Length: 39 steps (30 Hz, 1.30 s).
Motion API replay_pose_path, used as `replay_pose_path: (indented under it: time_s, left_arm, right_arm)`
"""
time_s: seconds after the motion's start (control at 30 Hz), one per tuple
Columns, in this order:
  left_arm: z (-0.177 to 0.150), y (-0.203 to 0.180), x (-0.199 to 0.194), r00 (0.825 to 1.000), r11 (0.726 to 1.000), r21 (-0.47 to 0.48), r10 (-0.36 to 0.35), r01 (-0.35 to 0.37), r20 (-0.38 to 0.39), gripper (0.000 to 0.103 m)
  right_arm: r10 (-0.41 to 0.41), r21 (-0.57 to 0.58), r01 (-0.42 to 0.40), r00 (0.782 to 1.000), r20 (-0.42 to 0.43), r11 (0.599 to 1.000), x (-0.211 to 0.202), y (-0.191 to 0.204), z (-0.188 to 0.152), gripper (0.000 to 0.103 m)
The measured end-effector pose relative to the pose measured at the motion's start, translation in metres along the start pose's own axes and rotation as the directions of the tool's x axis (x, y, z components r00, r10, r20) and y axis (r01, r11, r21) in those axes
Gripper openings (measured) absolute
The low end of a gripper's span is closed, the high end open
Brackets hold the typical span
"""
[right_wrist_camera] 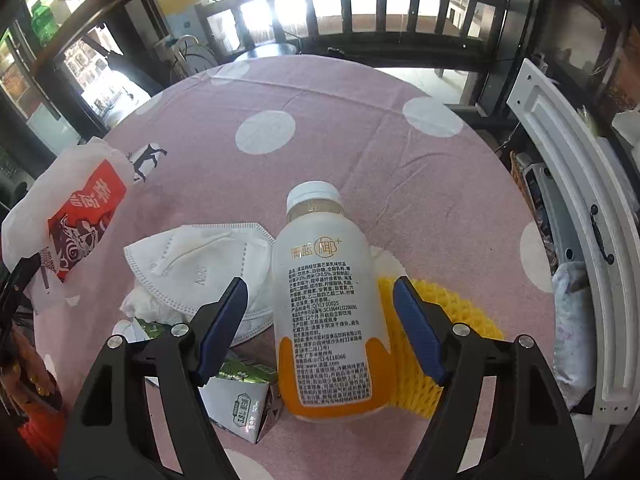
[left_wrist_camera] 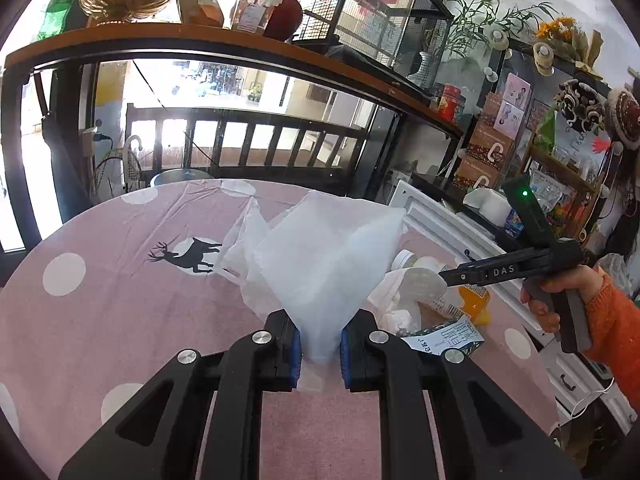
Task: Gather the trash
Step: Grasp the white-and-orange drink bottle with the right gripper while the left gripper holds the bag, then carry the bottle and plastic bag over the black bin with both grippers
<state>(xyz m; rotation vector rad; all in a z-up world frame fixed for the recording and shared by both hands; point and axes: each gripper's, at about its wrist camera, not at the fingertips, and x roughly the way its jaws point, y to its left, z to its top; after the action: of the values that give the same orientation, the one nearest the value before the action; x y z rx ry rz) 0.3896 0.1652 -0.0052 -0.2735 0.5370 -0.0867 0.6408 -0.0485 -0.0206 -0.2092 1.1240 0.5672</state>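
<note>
Right wrist: smooth frosted plastic bottle (right_wrist_camera: 326, 300)

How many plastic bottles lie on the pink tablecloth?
1. The bottle lies between the right gripper's open fingers, beside the face mask. Others may be hidden behind the bag.

Translucent plastic bag (left_wrist_camera: 320, 248), matt cloth tablecloth (left_wrist_camera: 120, 320)
</note>
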Motion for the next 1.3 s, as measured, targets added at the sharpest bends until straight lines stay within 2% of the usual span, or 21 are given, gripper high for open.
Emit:
replay_pose_path:
  time_s: [0.13,0.2,0.27,0.33,0.5,0.7,0.87,1.07,1.17,1.3]
  left_arm:
    - [-0.001,0.002,0.0,1.0,1.0,-0.008,-0.005,0.005,-0.006,0.015]
    - [-0.001,0.002,0.0,1.0,1.0,-0.007,-0.013,0.013,-0.007,0.015]
    - [-0.001,0.0,0.0,1.0,1.0,-0.001,-0.01,0.01,-0.006,0.015]
    - [-0.002,0.0,0.001,1.0,1.0,-0.001,-0.012,0.012,-0.01,0.015]
    - [-0.003,0.0,0.003,1.0,1.0,0.01,-0.004,0.005,-0.008,0.015]
    - [0.0,-0.013,-0.002,1.0,0.999,0.04,-0.005,0.005,0.005,0.015]
    - [0.003,-0.046,-0.019,0.999,0.995,0.092,-0.047,0.045,0.02,0.015]
    - [-0.006,-0.092,-0.035,0.993,0.984,0.14,-0.113,0.108,0.026,0.015]
    - [-0.017,-0.119,-0.037,0.988,0.976,0.161,-0.154,0.15,0.012,0.015]
    - [-0.037,-0.16,-0.037,0.977,0.957,0.196,-0.212,0.214,-0.032,0.015]
  right_arm:
    - [0.041,0.029,-0.038,0.996,-0.082,0.999,0.021,-0.003,0.005,0.075]
    - [0.027,0.005,-0.026,0.995,-0.094,1.0,0.027,0.002,0.004,0.072]
    - [0.017,-0.01,-0.018,0.995,-0.101,1.0,0.03,0.006,0.003,0.064]
    - [0.009,-0.023,-0.011,0.996,-0.091,1.0,0.031,0.008,0.002,0.063]
    - [0.032,-0.001,-0.032,0.999,0.004,0.999,0.014,0.007,-0.006,0.062]
    - [0.068,0.018,-0.071,0.99,0.126,0.997,-0.029,0.005,-0.029,0.062]
    - [0.094,0.036,-0.104,0.974,0.208,0.994,-0.065,0.0,-0.064,0.062]
    - [0.074,0.077,-0.1,0.954,0.29,0.992,-0.1,-0.012,-0.127,0.062]
    - [0.018,0.093,-0.051,0.944,0.328,0.994,-0.117,-0.019,-0.162,0.062]
    - [-0.021,0.15,-0.031,0.941,0.337,0.988,-0.129,-0.038,-0.207,0.062]
